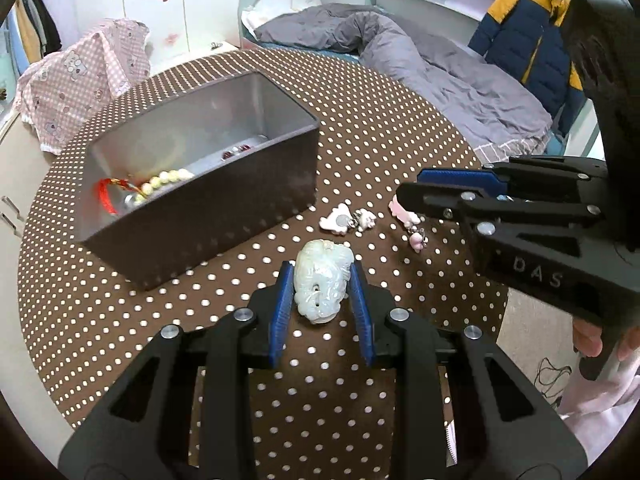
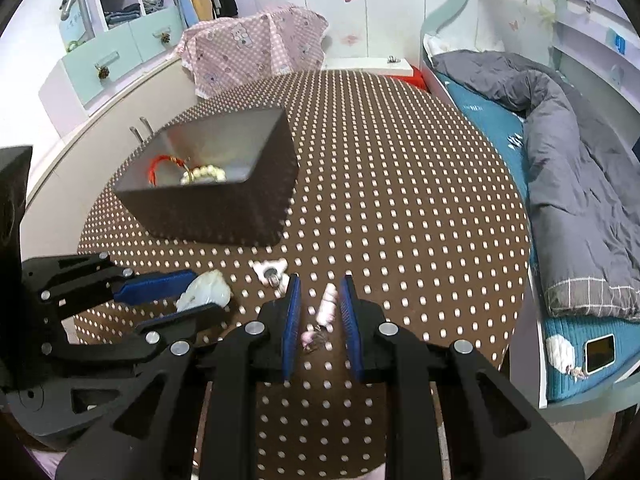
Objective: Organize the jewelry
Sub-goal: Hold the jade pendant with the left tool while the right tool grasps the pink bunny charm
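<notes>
While beads point(image 1: 168, 178) lie boxed point(image 1: 200, 208), left gripper point(image 1: 322, 280) clamps the jade pendant point(image 1: 322, 284), right gripper point(image 2: 320, 300) a pink charm point(image 2: 326, 302); one white charm point(image 1: 348, 219) remains.

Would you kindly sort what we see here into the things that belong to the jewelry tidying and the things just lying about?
Part of the job:
- jade pendant, in the left claw
- pink charm, in the right claw
- white charm
- dark box
- bead bracelet

Just lying about:
- grey duvet
- jacket
- phone
- pink cloth
</notes>
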Available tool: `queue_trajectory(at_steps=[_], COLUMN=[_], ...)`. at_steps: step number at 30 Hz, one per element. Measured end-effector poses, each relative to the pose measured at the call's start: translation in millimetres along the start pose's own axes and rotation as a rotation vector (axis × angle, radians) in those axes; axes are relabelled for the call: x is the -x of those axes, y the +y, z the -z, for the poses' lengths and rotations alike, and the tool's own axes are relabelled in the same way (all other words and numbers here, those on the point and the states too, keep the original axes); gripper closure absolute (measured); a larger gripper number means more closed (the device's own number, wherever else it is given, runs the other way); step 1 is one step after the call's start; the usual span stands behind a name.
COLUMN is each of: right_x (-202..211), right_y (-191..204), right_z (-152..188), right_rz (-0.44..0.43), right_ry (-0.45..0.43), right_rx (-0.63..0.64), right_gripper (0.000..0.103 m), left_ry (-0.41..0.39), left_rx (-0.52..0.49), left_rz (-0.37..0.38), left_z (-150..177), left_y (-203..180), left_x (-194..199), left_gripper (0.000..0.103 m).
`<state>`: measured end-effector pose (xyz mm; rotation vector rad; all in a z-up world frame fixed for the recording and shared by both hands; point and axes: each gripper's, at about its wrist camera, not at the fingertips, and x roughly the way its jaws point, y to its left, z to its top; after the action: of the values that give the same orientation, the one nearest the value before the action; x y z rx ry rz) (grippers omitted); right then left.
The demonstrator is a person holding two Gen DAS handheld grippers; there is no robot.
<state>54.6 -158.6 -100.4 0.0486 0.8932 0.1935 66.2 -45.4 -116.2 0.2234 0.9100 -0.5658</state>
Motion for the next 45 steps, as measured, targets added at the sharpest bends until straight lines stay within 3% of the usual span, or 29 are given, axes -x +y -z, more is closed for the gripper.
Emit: queue_trajectory(at_steps=[6, 8, 10, 15, 19, 27, 39, 45], right_x=[6, 5, 3, -16, -23, -16, 10, -12], right_y=[8, 5, 1, -1, 7, 2, 8, -13], right_z=[-10, -8, -1, 17, 22, 15, -21, -4], right_rz=[-0.007, 0.007, 0.015, 0.05, 0.102, 0.078, 0.059, 0.1], right_ry=[-0.037, -0.031, -0.025, 0.048, 0.047, 0.026, -0.091, -0.007], right_rx=[0.034, 0.018, 0.006, 0.01, 0.063, 0.039, 0.076, 0.007], right_gripper=[0.084, 0.06, 0.054, 0.055, 0.09, 0.09, 0.09, 0.07], left_ry=[-0.05, -0.056, -0.057, -0.048, -0.032, -0.049, -0.132, -0.126], left_rx=[0.011, 0.017, 0.023, 0.03, 0.035, 0.04, 0.065, 0.068], left_rz=[-0.011, -0.011, -0.008, 0.002, 0.006, 0.002, -0.021, -0.011], left_z=[-2, -1, 0, 2, 2, -2, -13, -11], left_y=[9, 10, 12, 13, 14, 17, 31, 30], left_x=[19, 21, 21, 18, 13, 16, 39, 37], left_gripper=[0.075, 0.075, 0.075, 0.075, 0.075, 0.075, 0.075, 0.075])
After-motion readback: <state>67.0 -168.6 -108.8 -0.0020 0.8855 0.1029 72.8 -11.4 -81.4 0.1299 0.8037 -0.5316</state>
